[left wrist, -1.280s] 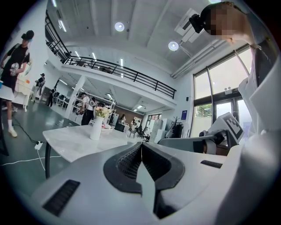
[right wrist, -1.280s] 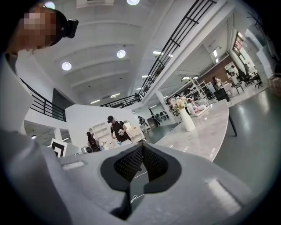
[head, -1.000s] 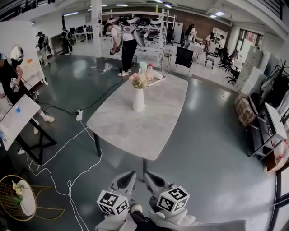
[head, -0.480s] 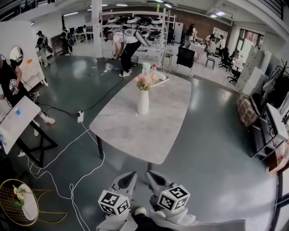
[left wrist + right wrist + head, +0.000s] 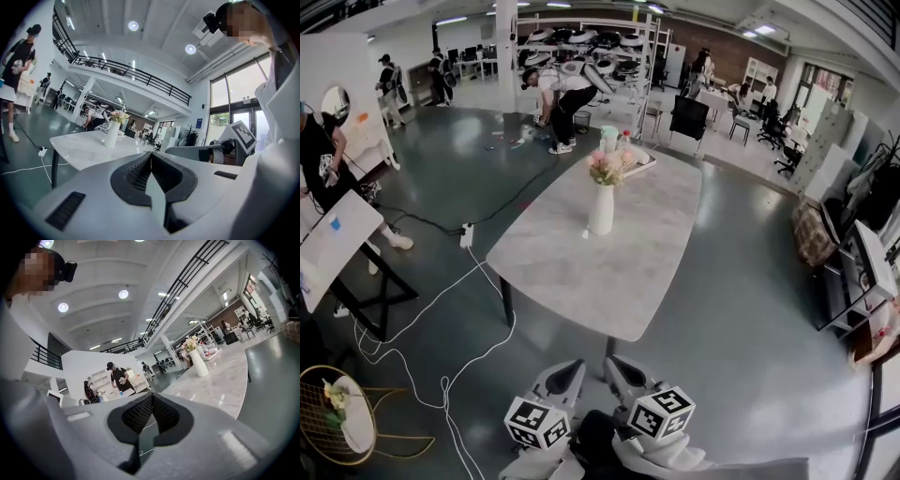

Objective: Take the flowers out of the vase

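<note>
Grey workshop floor surrounds the marble bench (image 5: 609, 281), where the white vase (image 5: 601, 212) stands toward the far end, flowers (image 5: 607, 167) inside it. The left gripper (image 5: 566, 369) and right gripper (image 5: 617, 367) point roughly level, side by side short of the near end, fingers clenched on nothing. Since a second ago the vase has drifted slightly right in the head view.

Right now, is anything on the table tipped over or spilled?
No, nothing looks odd. The white vase stands upright on the marble table with the pink flowers in it, and no spill shows.
</note>
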Available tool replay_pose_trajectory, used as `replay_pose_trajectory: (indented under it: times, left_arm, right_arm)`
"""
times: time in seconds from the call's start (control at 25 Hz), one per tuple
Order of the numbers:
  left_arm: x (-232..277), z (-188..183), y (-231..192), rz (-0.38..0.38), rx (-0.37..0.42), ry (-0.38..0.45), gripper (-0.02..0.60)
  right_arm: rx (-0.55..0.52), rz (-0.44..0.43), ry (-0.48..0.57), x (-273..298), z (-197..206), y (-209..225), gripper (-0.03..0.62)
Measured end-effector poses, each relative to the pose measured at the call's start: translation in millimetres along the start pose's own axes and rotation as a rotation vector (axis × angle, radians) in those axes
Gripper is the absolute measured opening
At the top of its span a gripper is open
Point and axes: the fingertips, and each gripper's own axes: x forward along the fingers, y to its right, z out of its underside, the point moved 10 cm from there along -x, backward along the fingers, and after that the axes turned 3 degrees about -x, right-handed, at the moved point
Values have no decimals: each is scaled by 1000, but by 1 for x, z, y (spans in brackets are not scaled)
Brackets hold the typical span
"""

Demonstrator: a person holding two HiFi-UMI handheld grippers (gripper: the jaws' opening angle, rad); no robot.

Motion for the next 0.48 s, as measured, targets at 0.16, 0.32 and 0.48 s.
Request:
replay_pose_trajectory:
  times: [0.16,0.32,0.48]
  left_arm:
    - [-1,3,1,2,-7,-3,3]
    - [-1,0,-1,-7,-8,-2,2]
    - [-5,-5,-13,-30,-11,11,2]
  right_arm:
    - [-4,3,-6,0,0,1,-2]
    - [-5,3,-10,1,-3,2,-2]
    - [11,3,-15,9,-2,2,-2]
